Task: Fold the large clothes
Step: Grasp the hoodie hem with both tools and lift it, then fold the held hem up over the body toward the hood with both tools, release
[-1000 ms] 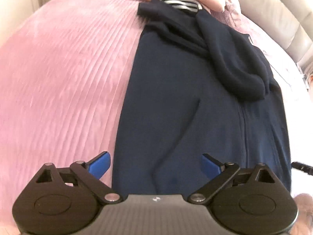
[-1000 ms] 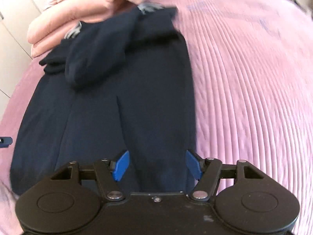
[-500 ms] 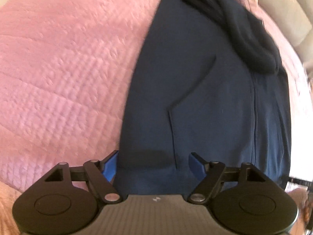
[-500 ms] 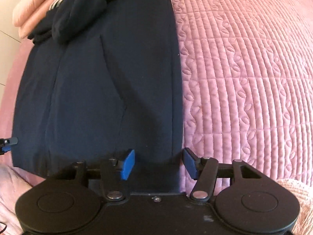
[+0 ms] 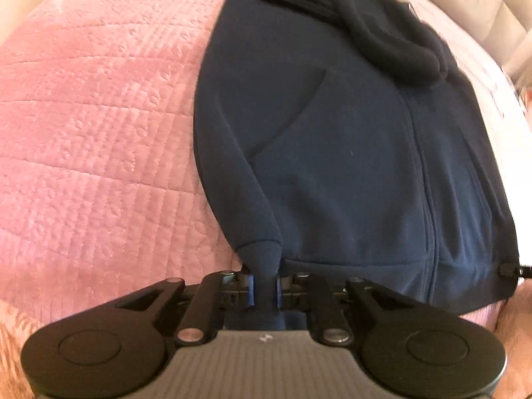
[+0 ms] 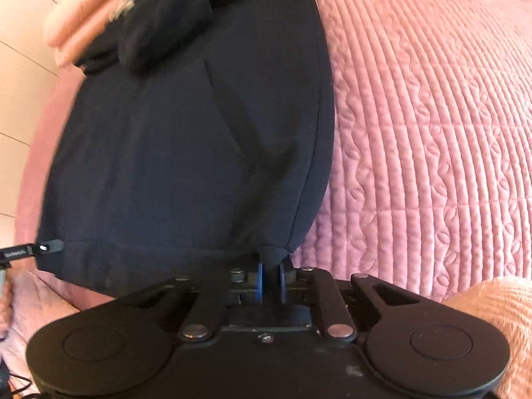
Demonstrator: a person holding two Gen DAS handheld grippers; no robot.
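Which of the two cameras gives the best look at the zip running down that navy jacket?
The left wrist view: the zip runs clearly down the navy jacket, right of centre. In the right wrist view the jacket looks darker and blurred, and no zip can be made out.

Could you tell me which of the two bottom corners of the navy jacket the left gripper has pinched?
The left gripper pinches the navy jacket corner bordering bare pink bedspread.

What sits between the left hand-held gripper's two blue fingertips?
A pinched bottom corner of the dark navy fleece jacket, clamped in the left hand-held gripper, seen in the left wrist view.
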